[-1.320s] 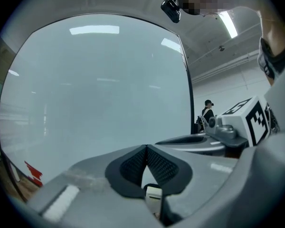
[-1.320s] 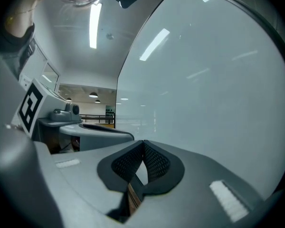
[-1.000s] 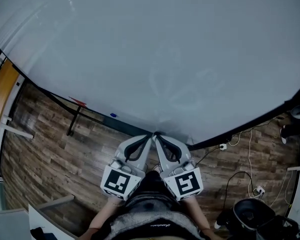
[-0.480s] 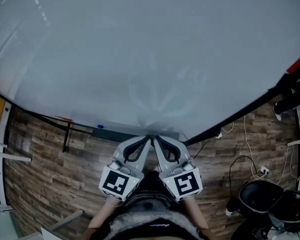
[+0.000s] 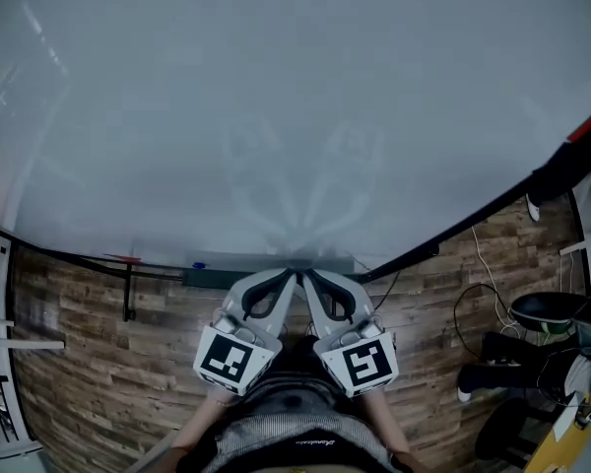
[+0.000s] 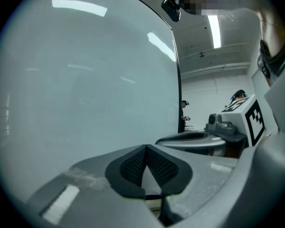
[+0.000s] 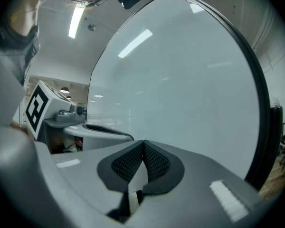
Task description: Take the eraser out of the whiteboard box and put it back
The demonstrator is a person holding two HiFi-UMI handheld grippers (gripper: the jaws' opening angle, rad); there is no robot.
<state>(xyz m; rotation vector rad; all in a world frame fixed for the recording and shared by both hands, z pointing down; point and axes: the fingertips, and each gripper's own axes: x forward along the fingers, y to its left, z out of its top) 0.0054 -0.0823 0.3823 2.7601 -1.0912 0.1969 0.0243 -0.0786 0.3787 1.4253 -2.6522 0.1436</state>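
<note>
Looks like an office or lab: a huge whiteboard (image 5: 295, 97) fills the wall, strip lights (image 6: 213, 30) run overhead, wood-plank floor (image 5: 79, 353) below.

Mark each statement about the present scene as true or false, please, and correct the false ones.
1. The left gripper and the right gripper are both shut, with nothing between their jaws. True.
2. The whiteboard is covered with dark writing. False: its surface is almost blank, with only faint smudges.
3. The two grippers are held far apart. False: in the head view they are side by side, with their tips almost together.
4. The floor has a wood pattern. True.
5. A small blue thing lies at the whiteboard's lower edge, to the left of the grippers in the head view. True.
</note>
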